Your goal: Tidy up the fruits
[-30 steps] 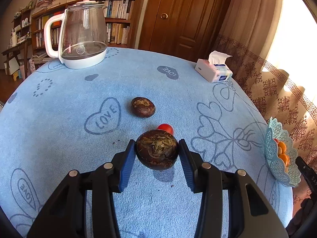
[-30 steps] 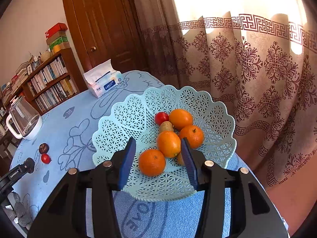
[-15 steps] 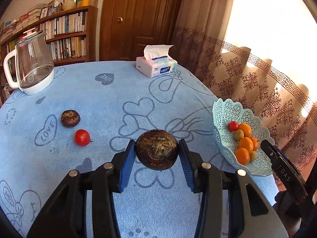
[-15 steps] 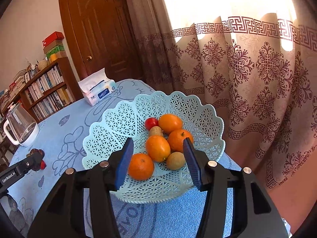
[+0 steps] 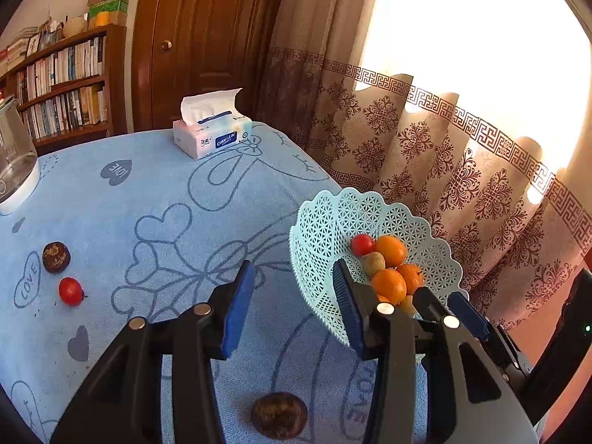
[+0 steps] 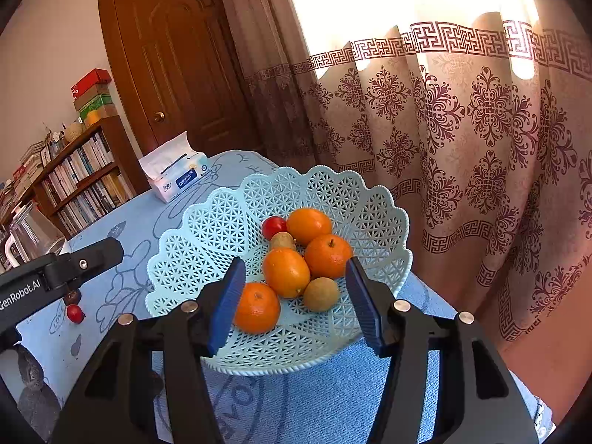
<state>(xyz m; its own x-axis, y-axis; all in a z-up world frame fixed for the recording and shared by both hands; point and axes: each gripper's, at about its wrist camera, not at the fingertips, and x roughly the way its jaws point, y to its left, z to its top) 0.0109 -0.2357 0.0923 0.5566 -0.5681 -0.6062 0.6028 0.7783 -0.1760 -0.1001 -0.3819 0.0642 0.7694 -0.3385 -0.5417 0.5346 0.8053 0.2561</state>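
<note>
Three fruits are noted outside the basket (image 5: 322,229): one dark fruit (image 5: 279,419) lies below the spread, empty left gripper (image 5: 292,305). Right gripper (image 6: 296,301), likewise spread, is held over the basket, presumably steadying it.

"love" on tablecloth (image 5: 116,172), "genrobot.ai" on left gripper (image 6: 22,290)

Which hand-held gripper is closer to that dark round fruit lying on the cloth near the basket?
Left. The left hand-held gripper hangs open right above the dark fruit. The right hand-held gripper is open at the basket, farther off.
</note>
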